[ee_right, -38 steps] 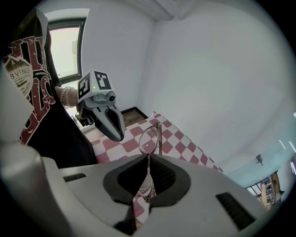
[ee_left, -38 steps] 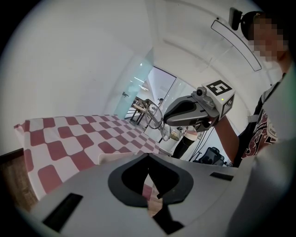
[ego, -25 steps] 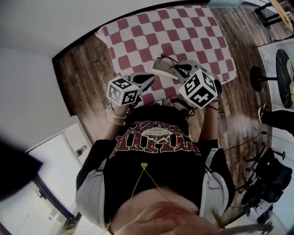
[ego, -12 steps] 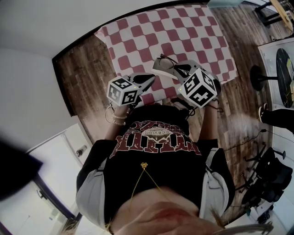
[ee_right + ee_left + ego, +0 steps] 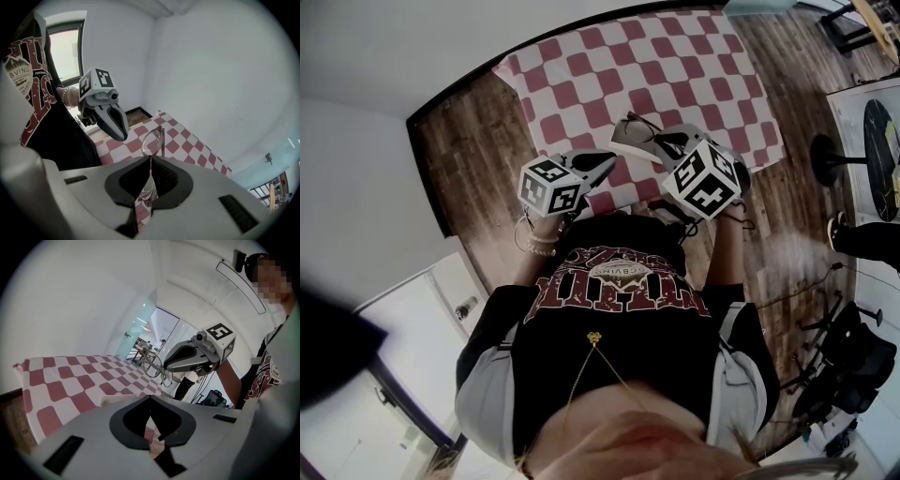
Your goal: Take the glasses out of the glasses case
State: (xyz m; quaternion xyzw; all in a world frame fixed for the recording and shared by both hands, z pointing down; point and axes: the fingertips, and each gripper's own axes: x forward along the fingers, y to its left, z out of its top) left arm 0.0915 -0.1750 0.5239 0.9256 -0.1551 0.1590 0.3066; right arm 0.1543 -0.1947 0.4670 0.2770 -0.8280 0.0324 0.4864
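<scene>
The right gripper (image 5: 151, 158) is closed on the glasses (image 5: 153, 139). Its jaws pinch the thin frame, with one lens standing up past the tips and the rest hanging below them. In the head view the glasses are lifted clear above the near half of the red-and-white checked cloth (image 5: 609, 66) that covers the counter. The left gripper (image 5: 150, 397) sits over the near edge of the checked cloth with its jaws drawn together at the tips, and nothing shows between them. A pale flat slab (image 5: 115, 399) lies on the checked cloth just past those tips. Whether it is the glasses case cannot be told.
</scene>
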